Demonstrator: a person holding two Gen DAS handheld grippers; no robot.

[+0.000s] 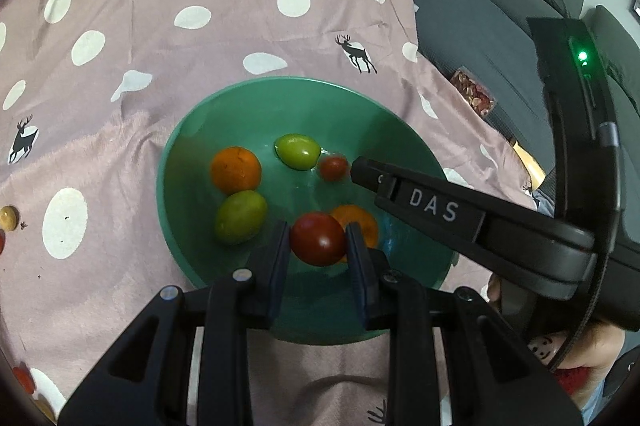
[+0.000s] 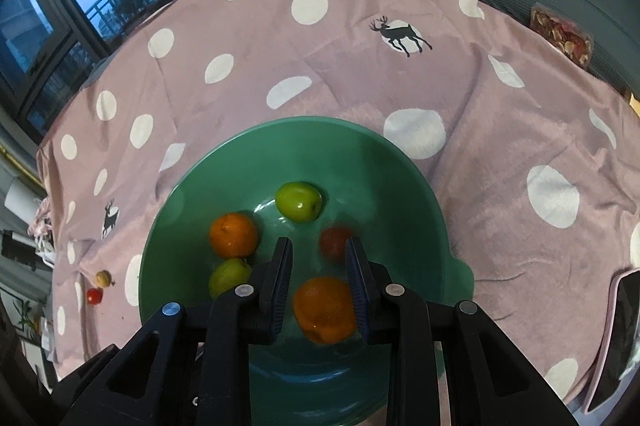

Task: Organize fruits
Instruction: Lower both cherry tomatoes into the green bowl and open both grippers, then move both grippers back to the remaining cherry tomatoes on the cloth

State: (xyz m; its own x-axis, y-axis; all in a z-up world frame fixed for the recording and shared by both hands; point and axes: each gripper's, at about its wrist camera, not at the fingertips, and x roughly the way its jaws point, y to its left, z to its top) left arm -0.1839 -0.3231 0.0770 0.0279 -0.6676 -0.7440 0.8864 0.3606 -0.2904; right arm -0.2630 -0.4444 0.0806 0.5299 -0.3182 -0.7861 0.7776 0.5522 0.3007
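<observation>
Low centre of the left wrist view, the left gripper (image 1: 318, 240) fingers clamp a dark-red round tomato (image 1: 318, 238) above the green plastic bowl (image 1: 192, 146); the right gripper (image 2: 318, 282) fingers, narrow, pinch an orange mandarin (image 2: 324, 310) over it.

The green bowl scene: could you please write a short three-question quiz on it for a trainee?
1. How many green fruits lie in the green bowl?
2. True or false: the left gripper is empty.
3. What does the bowl stand on? A) bare wood B) a pink cloth with white dots C) a metal tray

Key:
1. Two.
2. False: its jaws are shut on a red fruit above the bowl.
3. B.
</observation>
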